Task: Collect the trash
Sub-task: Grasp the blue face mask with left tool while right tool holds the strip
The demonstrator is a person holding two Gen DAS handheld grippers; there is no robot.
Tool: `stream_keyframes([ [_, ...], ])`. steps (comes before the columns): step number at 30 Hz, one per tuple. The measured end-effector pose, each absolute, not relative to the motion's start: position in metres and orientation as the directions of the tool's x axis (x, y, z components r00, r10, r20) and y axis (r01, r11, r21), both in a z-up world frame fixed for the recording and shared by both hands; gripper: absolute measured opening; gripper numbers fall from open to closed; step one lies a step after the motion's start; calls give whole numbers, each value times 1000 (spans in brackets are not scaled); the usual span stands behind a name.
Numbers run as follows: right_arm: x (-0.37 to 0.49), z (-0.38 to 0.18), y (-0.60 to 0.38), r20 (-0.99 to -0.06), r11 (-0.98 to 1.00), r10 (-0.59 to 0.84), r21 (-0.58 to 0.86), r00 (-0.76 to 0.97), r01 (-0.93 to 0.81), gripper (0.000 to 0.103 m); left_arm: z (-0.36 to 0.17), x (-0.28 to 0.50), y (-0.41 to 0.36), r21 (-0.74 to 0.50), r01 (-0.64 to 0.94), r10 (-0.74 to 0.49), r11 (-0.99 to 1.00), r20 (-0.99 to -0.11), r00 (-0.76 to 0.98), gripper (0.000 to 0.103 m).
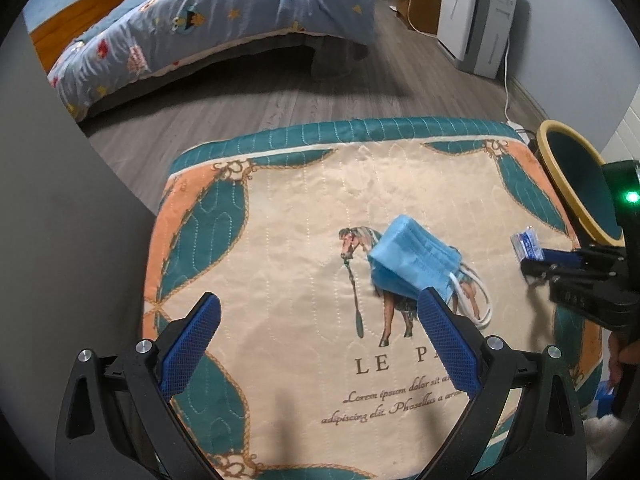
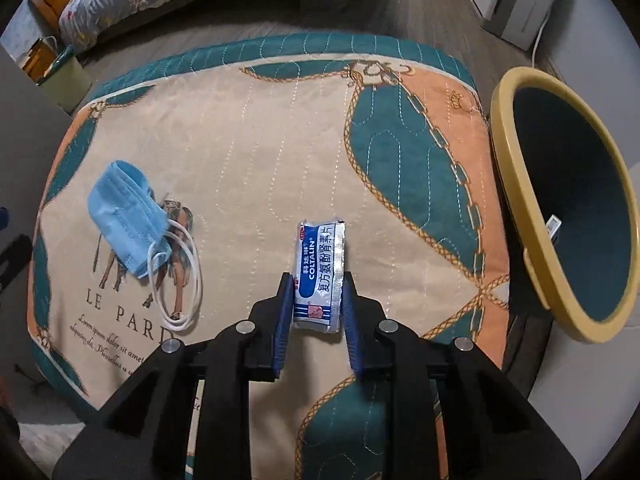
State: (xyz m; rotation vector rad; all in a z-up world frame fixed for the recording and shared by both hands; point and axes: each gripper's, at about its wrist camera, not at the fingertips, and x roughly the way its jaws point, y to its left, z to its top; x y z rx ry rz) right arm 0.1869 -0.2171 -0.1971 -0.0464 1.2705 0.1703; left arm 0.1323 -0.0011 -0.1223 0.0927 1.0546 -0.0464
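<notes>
**Packet gripped, bin to the right**

We see the right gripper (image 2: 316, 300) nearly closed, its pads on both long edges of the medicine packet (image 2: 319, 276), which sits low over the quilted cushion (image 2: 280, 140). We judge the grip best kept firm while swinging right over the yellow-rimmed bin (image 2: 516, 184) before release. The left gripper (image 1: 320, 320) is wide apart and empty, near the blue face mask (image 1: 412, 260). The bin's base is cut off; a small label inside may be stuck on.
</notes>
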Motion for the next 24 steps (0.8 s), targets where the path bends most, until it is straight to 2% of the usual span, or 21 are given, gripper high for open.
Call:
stream_keyframes([
  [6,198,-165,-233,-966,976,114,65,232,-209,22,-130,135,-19,47,111,-12,993,-878,479,98],
  [10,188,-141,-238,-948,966,77,-6,308,-260,23,-143,142,-37,36,123,-27,992,-881,473,98],
  [14,190,-142,-249,-942,973,145,81,302,-215,23,-162,154,-52,13,92,-29,996,-895,446,98],
  [22,198,-140,-258,-932,968,168,95,321,-231,23,-184,169,-71,-24,97,-65,995,-893,445,97],
  [24,199,-144,-258,-935,968,170,98,312,-232,23,-190,171,-75,-19,122,-71,992,-895,441,94],
])
